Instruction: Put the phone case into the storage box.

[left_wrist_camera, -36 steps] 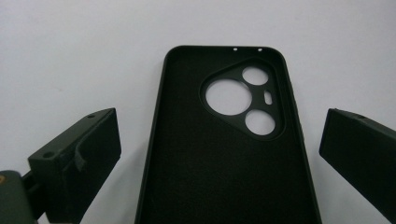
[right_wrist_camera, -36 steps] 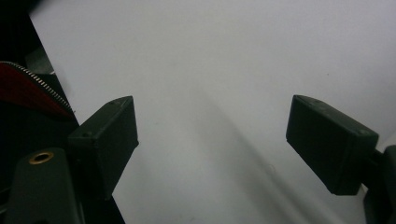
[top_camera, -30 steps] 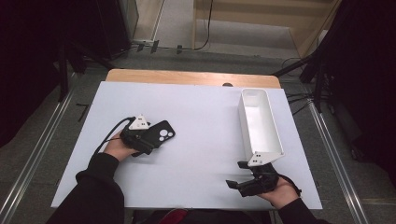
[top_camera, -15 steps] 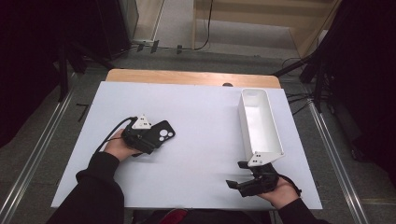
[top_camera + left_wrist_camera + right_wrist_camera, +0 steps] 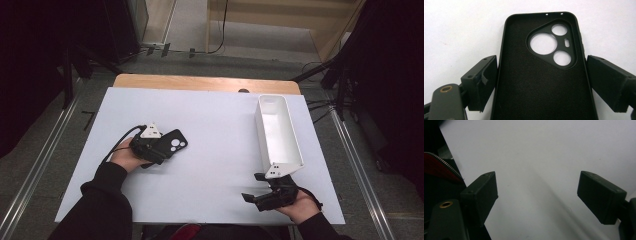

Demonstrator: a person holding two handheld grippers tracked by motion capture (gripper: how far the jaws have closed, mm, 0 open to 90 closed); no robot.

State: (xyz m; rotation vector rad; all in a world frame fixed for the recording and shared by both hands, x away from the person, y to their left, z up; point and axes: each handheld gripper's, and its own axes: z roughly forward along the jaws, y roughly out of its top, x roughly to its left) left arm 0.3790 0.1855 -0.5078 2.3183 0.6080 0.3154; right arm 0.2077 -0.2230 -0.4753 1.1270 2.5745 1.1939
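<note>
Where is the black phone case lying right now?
In the high view the black phone case lies on the left part of the white table, between the jaws of the left gripper, far left of the white tray.

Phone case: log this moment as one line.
left gripper: jaws closing around phone case, pads near its sides | right gripper: open, nothing between | white bin: untouched

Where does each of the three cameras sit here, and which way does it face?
High view: above the person's side, looking forward and down on the white table; both forearms, white tray.
Left gripper view: rides the left gripper, jaws flanking the black phone case.
Right gripper view: rides the right gripper, open over bare table.
Shared: the case.
</note>
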